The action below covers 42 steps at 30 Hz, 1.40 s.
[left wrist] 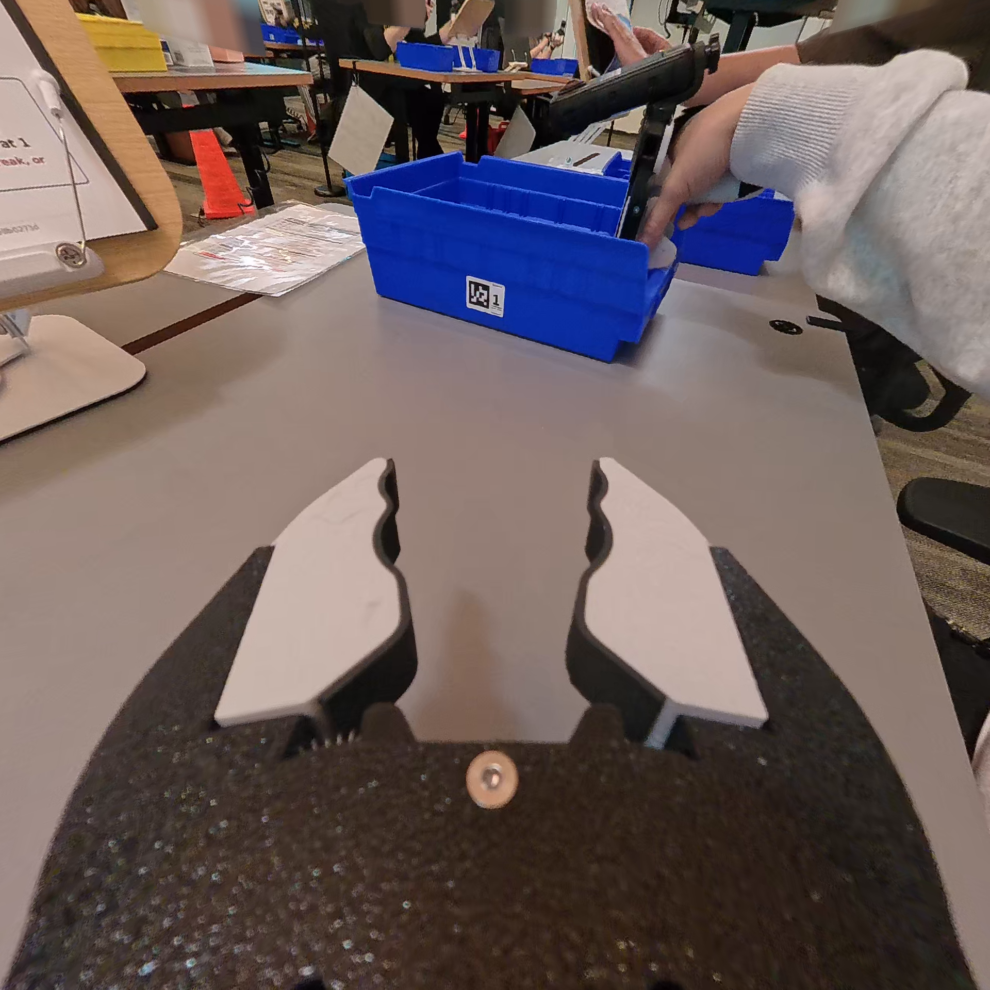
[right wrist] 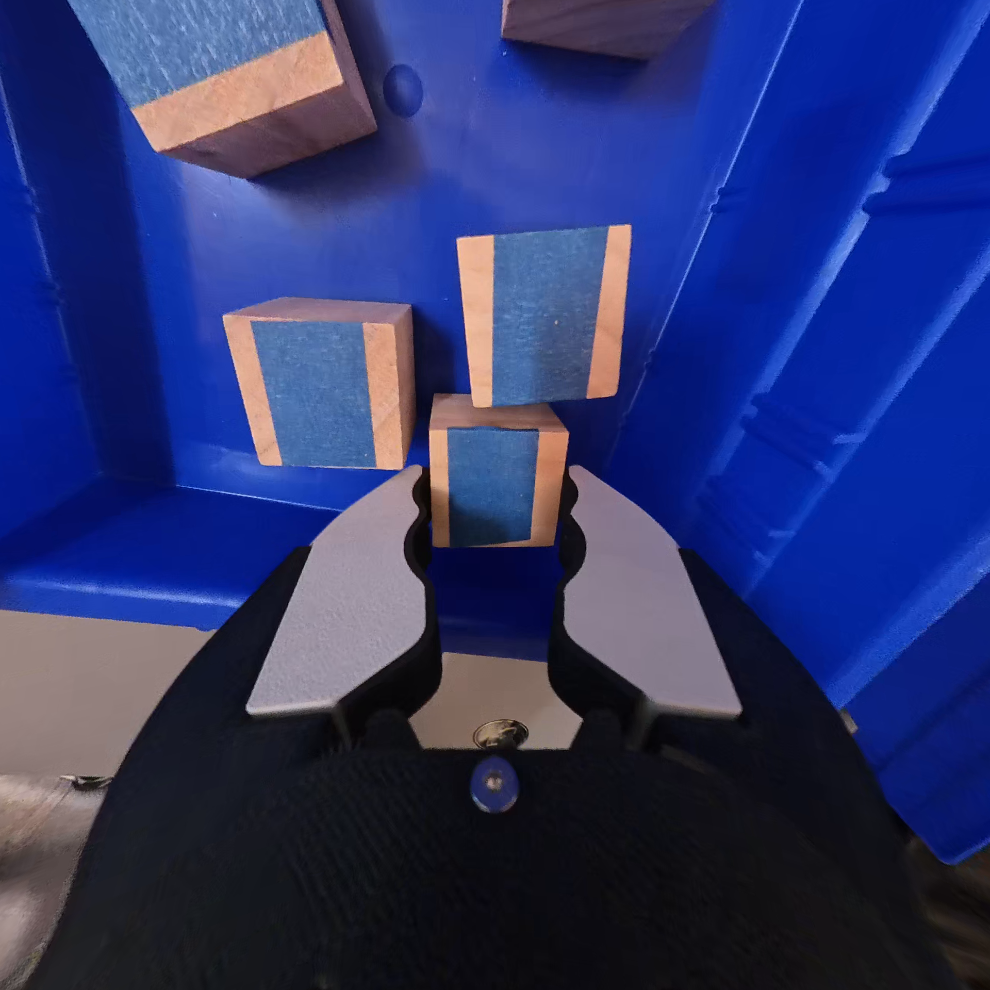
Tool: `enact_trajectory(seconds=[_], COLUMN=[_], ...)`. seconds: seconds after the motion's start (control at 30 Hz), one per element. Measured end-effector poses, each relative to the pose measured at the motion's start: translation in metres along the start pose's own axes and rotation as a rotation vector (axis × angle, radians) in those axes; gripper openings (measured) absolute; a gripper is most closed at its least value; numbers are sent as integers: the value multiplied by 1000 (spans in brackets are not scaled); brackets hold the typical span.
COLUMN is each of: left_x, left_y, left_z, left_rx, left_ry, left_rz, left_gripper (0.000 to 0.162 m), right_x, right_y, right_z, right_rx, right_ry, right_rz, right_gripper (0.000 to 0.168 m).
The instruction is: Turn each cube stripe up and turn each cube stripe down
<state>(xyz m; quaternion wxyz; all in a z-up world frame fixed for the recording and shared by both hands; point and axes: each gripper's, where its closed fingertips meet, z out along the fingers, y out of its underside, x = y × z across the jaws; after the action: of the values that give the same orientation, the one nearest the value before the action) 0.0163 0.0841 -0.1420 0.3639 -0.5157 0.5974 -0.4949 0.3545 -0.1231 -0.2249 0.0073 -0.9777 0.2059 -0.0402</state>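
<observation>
While reaching into bin [right wrist: 803, 268], right gripper [right wrist: 495, 485] clasps striped cube [right wrist: 495, 482] for flipping; left gripper [left wrist: 493, 471] spread, idle above desk [left wrist: 482, 396].

Wood cubes, plastic bin, speckly grippers

My right gripper [right wrist: 495, 506] has matt grey fingers [right wrist: 353, 600] on a black grainy body; the wood cubes [right wrist: 498, 471] carry matt blue stripes (tape-like, faintly fibrous). The bin [right wrist: 803, 375] is glossy blue plastic, the table [left wrist: 482, 407] smooth grey, my sleeve [left wrist: 878, 203] fuzzy white.
</observation>
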Motion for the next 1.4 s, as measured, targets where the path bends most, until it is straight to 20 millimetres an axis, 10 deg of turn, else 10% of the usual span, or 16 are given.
enact_trajectory(seconds=[0.37,0.63,0.8,0.97,1.4], left_x=[-1,-5,-6,22,71], left_y=[2,2,-4,-18,-48], left_z=[0,-1,9,56,227], left_rx=[-8,-3,33,14,-197], left_ry=[-6,-44,-94,-82,-172], left_rz=[6,28,12,-91,-202], left_gripper=[68,70,71,71,70], right_x=[-2,-8,35,58,74], right_y=[-3,7,42,60,26], right_z=[-20,-100,-144,-120,-67], right_rx=[106,503,810,934,951], right_ry=[54,88,314,362,288], right_rz=[-60,-55,78,206,328], right_gripper=[62,70,72,74,55])
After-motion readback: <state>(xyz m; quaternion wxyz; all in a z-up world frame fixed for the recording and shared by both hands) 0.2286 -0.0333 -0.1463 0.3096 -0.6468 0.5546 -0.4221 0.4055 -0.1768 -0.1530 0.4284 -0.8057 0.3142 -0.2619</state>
